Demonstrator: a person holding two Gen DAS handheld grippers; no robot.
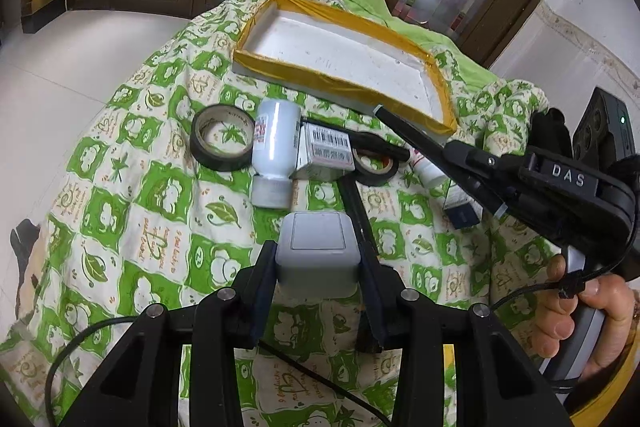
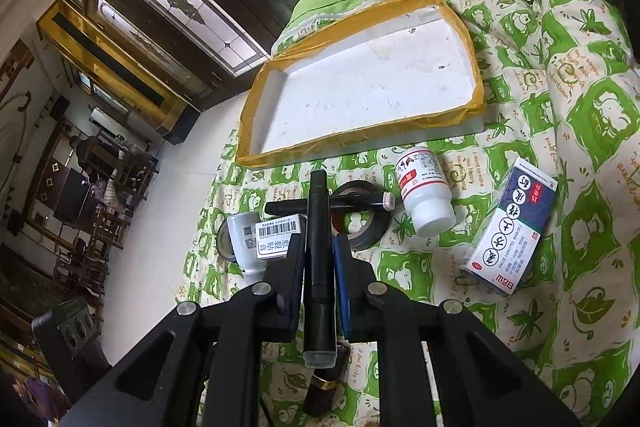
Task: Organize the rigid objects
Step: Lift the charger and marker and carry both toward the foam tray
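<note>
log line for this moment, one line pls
left gripper: shut on grey box | right gripper: shut on black pen | tray: nothing in it

Home living rm, stained-glass wood doors (image 2: 192, 7), tiled floor (image 1: 80, 59), leaf-print quilt (image 1: 160, 227), dark wood furn. (image 2: 92, 167)

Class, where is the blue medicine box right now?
In the right wrist view the blue box lies flat on the quilt at the right, just right of the white bottle, outside the tray.
</note>
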